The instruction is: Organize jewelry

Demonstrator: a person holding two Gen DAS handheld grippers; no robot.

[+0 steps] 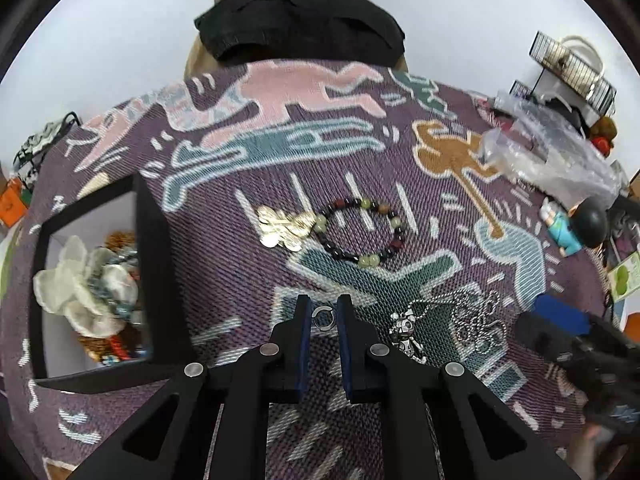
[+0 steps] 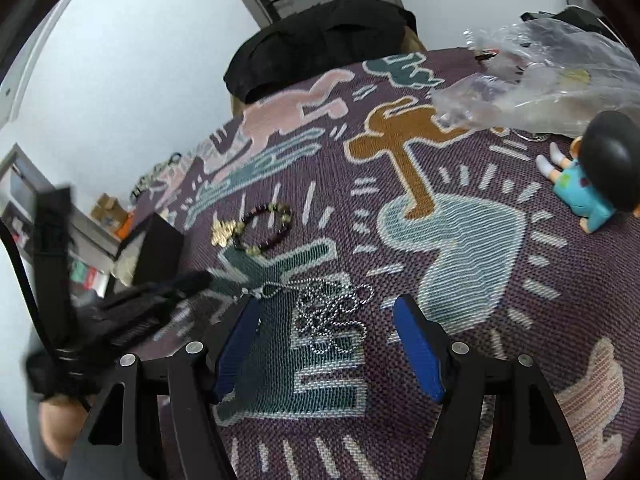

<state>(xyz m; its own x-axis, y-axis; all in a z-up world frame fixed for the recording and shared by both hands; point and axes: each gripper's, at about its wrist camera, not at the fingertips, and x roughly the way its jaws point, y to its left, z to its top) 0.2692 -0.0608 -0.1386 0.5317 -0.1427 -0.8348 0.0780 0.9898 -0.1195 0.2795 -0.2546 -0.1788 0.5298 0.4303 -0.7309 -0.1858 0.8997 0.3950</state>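
On the patterned purple cloth, my left gripper (image 1: 324, 309) has its fingers narrowly apart around a small silver ring (image 1: 323, 317), with a little gap on each side. A beaded bracelet (image 1: 358, 232) with a gold butterfly charm (image 1: 282, 226) lies beyond it. A silver ball-chain necklace (image 1: 476, 320) with a bear pendant (image 1: 408, 334) lies to the right. My right gripper (image 2: 326, 308) is open, its fingers on either side of the coiled chain (image 2: 332, 318). A black box (image 1: 96, 280) at left holds several jewelry pieces.
A clear plastic bag (image 2: 540, 76) and a doll in blue (image 2: 588, 176) lie at the far right. A black chair back (image 1: 300, 24) stands behind the table. A wire rack (image 1: 572, 68) stands at the back right.
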